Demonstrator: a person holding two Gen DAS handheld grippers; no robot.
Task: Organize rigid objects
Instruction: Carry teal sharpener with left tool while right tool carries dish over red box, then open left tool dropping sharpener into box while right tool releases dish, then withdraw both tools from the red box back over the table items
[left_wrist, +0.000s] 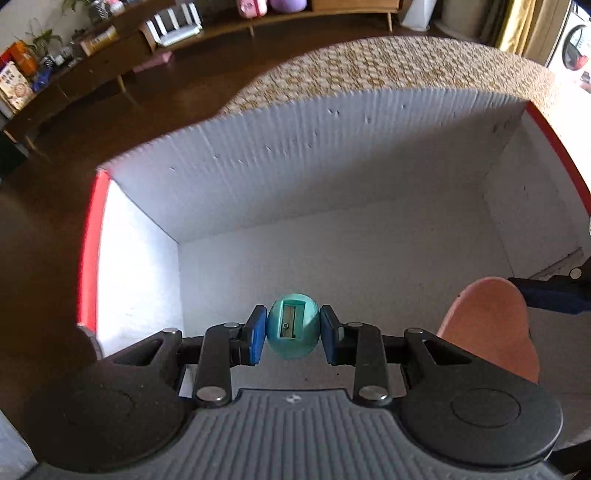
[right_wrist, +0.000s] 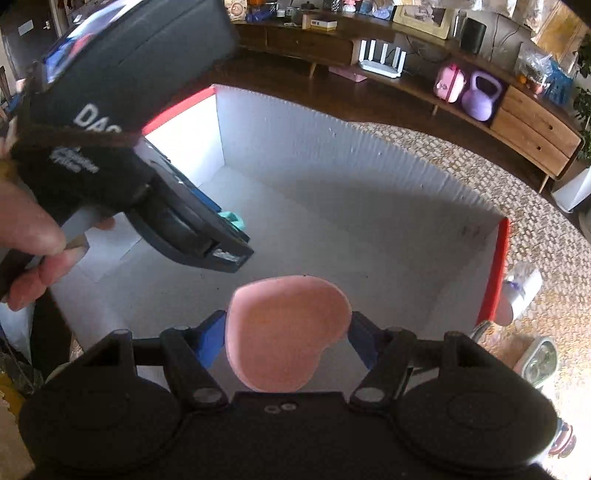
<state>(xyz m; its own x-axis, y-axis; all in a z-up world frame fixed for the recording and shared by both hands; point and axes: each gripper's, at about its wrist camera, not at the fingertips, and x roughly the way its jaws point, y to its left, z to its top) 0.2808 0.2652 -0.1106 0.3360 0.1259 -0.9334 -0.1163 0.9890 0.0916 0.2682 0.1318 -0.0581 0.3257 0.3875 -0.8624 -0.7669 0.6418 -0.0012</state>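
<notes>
Two items held, one per gripper, both over the white box (left_wrist: 332, 258).

Item 1: one teal egg-shaped pencil sharpener (left_wrist: 293, 326). Held in my left gripper (left_wrist: 293, 332), whose blue pads (left_wrist: 256, 334) press its two sides. Long axis runs away from me along the fingers; narrower end points forward, toward the box's far wall. Blade slot and one screw face up. Position: above the box floor, near the left wall. In the right wrist view only a sliver of teal (right_wrist: 233, 218) shows past the left gripper's body.

Item 2: one pink heart-shaped piece (right_wrist: 288, 334). Held in my right gripper (right_wrist: 286, 341), jaws closed on its sides. It lies flat, broad face up; lobes point right, tip toward my lower left. Position: above the box floor, near side. From the left wrist view its edge (left_wrist: 487, 325) sits well to the right of the sharpener.

Container: one box, red rims (right_wrist: 495, 269), standing on one woven rug (right_wrist: 517, 177).
</notes>
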